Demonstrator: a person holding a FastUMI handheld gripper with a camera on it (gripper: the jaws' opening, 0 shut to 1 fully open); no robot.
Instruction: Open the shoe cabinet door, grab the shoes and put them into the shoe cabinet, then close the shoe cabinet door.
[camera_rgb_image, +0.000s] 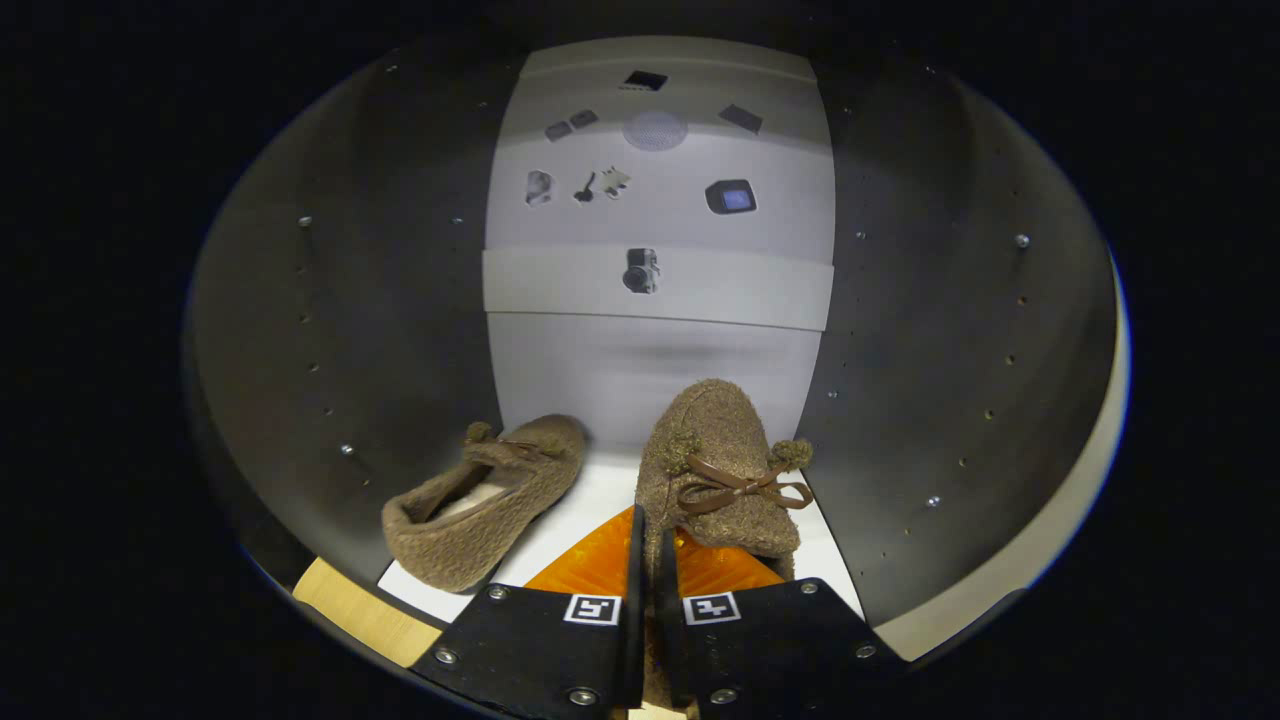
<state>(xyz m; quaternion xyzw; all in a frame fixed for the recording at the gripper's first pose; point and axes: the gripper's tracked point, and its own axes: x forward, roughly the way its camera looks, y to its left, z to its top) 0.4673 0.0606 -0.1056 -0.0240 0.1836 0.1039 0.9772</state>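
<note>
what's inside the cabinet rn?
Two brown slippers: left slipper on the floor, right slipper with its heel pinched in the tongs. Orange sheet partly covered by both.

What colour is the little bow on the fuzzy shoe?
Brown, in the gripper view: a thin leather-like bow on the fuzzy brown slipper that the gripper pinches.

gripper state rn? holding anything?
Hand-held gripper: shut on the right shoe's heel edge, inside the cabinet. Left shoe lies free beside it.
</note>
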